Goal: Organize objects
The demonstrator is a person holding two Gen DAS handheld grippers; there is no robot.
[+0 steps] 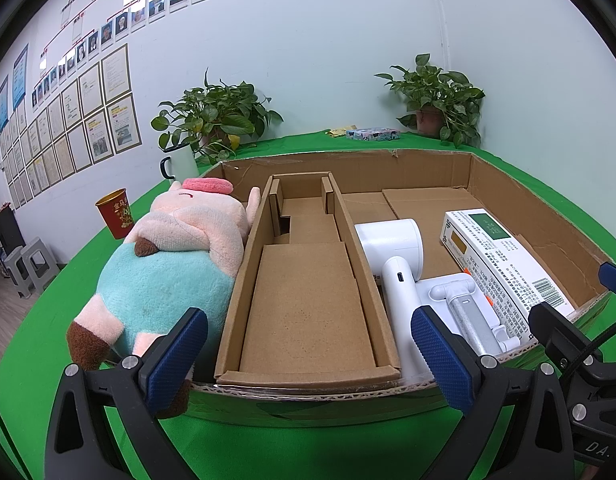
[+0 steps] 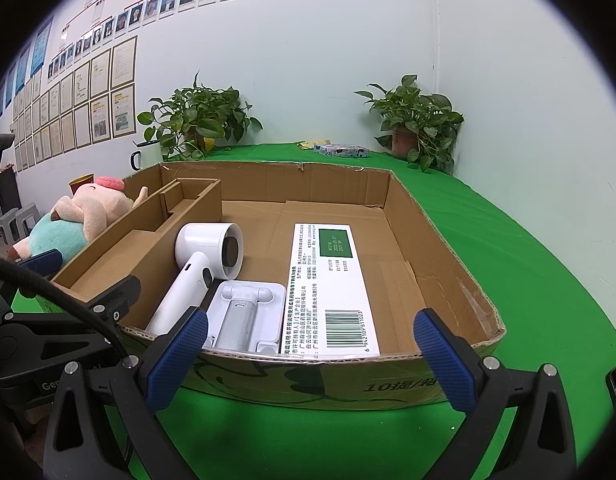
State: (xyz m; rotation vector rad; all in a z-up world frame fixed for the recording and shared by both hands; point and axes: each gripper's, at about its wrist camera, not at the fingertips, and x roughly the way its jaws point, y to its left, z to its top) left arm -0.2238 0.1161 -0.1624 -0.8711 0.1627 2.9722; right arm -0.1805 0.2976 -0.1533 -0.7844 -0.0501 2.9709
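Left gripper [image 1: 311, 356]: we hold it with its jaws spread wide and nothing between them, just short of the near wall of the cardboard tray [image 1: 539, 216], which rests on the green table cover [image 1: 36, 360]. Right gripper [image 2: 311, 354]: likewise spread wide and empty, at the same near wall but further right. Ahead of the left gripper, the narrow cardboard insert [image 1: 308, 300] sits inside the tray with its long axis running away from us. Left of the insert, the plush pig [image 1: 168, 276] lies along the tray's left edge, head away from us, feet by our left gripper's left finger; whether it rests fully inside the tray we cannot tell. Right of the insert, we list the white hair dryer [image 2: 200, 272], handle toward us; the white folding stand [image 2: 244, 312] just beside it; and the long white medicine box [image 2: 327, 284], lengthwise front to back. We judge the pig the likeliest piece still to place, with the left gripper clearly nearer; it lies forward and left of it.
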